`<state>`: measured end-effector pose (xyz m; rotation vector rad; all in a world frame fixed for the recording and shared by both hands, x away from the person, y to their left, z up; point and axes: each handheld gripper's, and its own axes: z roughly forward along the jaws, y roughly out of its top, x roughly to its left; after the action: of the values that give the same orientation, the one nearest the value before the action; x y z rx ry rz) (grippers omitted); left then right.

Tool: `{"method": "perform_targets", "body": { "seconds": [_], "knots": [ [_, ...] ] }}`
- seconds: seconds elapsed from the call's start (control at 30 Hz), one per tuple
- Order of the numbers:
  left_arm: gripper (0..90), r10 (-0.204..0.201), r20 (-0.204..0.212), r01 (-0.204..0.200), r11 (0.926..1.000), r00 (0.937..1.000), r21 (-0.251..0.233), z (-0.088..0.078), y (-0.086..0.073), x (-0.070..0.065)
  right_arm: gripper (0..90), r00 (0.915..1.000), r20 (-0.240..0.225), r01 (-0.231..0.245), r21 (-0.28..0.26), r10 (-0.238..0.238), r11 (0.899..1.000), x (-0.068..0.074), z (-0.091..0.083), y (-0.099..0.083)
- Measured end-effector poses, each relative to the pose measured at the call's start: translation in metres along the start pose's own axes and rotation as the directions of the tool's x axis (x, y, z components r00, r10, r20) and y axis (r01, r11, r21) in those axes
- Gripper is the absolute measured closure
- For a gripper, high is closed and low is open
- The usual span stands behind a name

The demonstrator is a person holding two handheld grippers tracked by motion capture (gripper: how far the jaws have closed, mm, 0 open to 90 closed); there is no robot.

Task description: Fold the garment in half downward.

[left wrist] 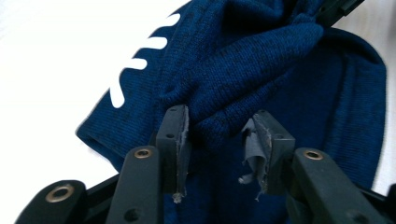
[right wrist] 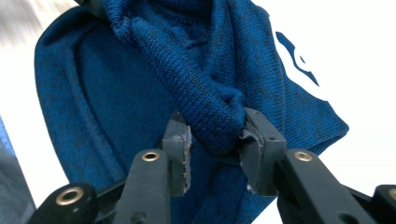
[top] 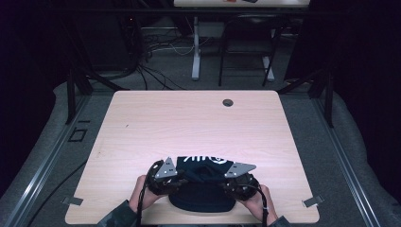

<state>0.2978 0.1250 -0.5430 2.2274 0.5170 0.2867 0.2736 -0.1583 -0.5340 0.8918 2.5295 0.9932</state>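
A dark blue knit garment (top: 202,193) with white lettering (top: 204,159) lies at the near edge of the wooden table (top: 189,123), between the person's hands. My left gripper (top: 184,176) grips its left side. In the left gripper view, a bunched fold of the garment (left wrist: 261,60) sits pinched in the left gripper (left wrist: 218,116), near white stripes (left wrist: 140,60). My right gripper (top: 219,178) holds the right side. In the right gripper view, a twisted roll of the garment (right wrist: 116,93) is clamped in the right gripper (right wrist: 215,123), beside a white logo (right wrist: 299,65). The fold is lifted between both.
A round cable hole (top: 228,102) sits near the table's far edge. Beyond the table stand a white desk leg (top: 196,52) and a dark chair frame (top: 246,52), with cables (top: 156,47) on the floor. Metal brackets (top: 312,201) mark the front corners.
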Motion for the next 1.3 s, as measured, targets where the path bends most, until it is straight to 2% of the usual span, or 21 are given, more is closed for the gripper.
{"method": "perform_targets", "body": {
  "seconds": [0.13, 0.2, 0.37, 0.43, 0.5, 0.57, 0.63, 0.67, 0.7, 0.73, 0.8, 0.83, 0.93, 1.03, 1.13, 1.2, 1.3],
  "knots": [
    [45.7, -0.023, -0.018, 0.023, 0.9997, 0.9996, -0.004, -0.007, -0.002, -0.005, 58.4, 0.9998, -0.018, -0.006, 0.013, 0.006, 1.000, 0.001, -0.005, -0.004],
    [42.2, -0.029, -0.021, 0.029, 0.9995, 0.9994, -0.009, -0.013, -0.003, -0.006, 51.7, 0.9998, -0.015, -0.009, 0.018, 0.009, 1.000, 0.002, -0.008, -0.006],
    [37.3, -0.061, -0.008, 0.061, 0.9957, 0.9981, -0.070, -0.030, -0.004, -0.005, 40.3, 0.9994, -0.011, -0.034, 0.004, 0.034, 0.999, 0.005, -0.020, -0.009],
    [36.7, -0.075, -0.012, 0.074, 0.9926, 0.9971, -0.096, -0.036, -0.002, -0.001, 37.7, 0.9986, -0.010, -0.052, -0.026, 0.051, 0.998, 0.003, -0.030, -0.010],
    [37.5, -0.086, -0.040, 0.081, 0.9895, 0.9955, -0.120, -0.039, 0.000, 0.004, 37.8, 0.9964, -0.009, -0.084, -0.070, 0.084, 0.994, -0.001, -0.037, -0.011],
    [38.0, -0.115, -0.077, 0.103, 0.9843, 0.9904, -0.143, -0.037, 0.004, 0.012, 39.1, 0.9915, 0.009, -0.128, -0.113, 0.130, 0.985, -0.008, -0.039, -0.009],
    [37.8, -0.136, -0.096, 0.122, 0.9819, 0.9860, -0.145, -0.028, 0.010, 0.019, 39.6, 0.9846, 0.032, -0.166, -0.142, 0.172, 0.976, -0.015, -0.037, -0.003],
    [37.6, -0.138, -0.106, 0.122, 0.9827, 0.9848, -0.139, -0.023, 0.013, 0.021, 39.9, 0.9820, 0.055, -0.171, -0.145, 0.181, 0.974, -0.018, -0.033, 0.002],
    [37.7, -0.147, -0.106, 0.132, 0.9819, 0.9835, -0.136, -0.016, 0.015, 0.023, 39.6, 0.9769, 0.103, -0.173, -0.135, 0.187, 0.976, -0.020, -0.028, 0.007],
    [37.7, -0.155, -0.108, 0.142, 0.9823, 0.9820, -0.122, -0.011, 0.016, 0.025, 39.4, 0.9735, 0.124, -0.177, -0.126, 0.193, 0.976, -0.021, -0.023, 0.011],
    [37.5, -0.166, -0.095, 0.157, 0.9832, 0.9816, -0.092, 0.002, 0.014, 0.028, 38.8, 0.9734, 0.113, -0.188, -0.105, 0.199, 0.977, -0.023, -0.008, 0.014],
    [37.2, -0.160, -0.081, 0.155, 0.9856, 0.9837, -0.068, 0.007, 0.011, 0.028, 38.6, 0.9766, 0.109, -0.178, -0.074, 0.186, 0.981, -0.023, -0.002, 0.015],
    [36.0, -0.118, -0.050, 0.117, 0.9930, 0.9918, -0.015, 0.013, 0.006, 0.023, 37.2, 0.9854, 0.092, -0.143, -0.007, 0.143, 0.990, -0.015, 0.014, 0.012],
    [34.0, -0.087, -0.031, 0.088, 0.9958, 0.9957, 0.026, 0.016, 0.002, 0.018, 34.3, 0.9906, 0.076, -0.115, 0.015, 0.114, 0.993, -0.009, 0.019, 0.007],
    [30.6, -0.069, -0.026, 0.071, 0.9955, 0.9973, 0.063, 0.018, -0.003, 0.013, 28.4, 0.9937, 0.055, -0.100, 0.035, 0.098, 0.994, -0.005, 0.022, 0.001],
    [28.3, -0.066, -0.017, 0.067, 0.9947, 0.9977, 0.078, 0.017, -0.007, 0.013, 23.2, 0.9954, 0.073, -0.066, 0.051, 0.062, 0.996, -0.002, 0.025, -0.005],
    [26.0, -0.062, 0.002, 0.061, 0.9940, 0.9981, 0.090, 0.017, -0.009, 0.014, 17.4, 0.9971, 0.072, -0.030, 0.092, 0.023, 0.995, -0.001, 0.031, -0.011]
  ]
}}
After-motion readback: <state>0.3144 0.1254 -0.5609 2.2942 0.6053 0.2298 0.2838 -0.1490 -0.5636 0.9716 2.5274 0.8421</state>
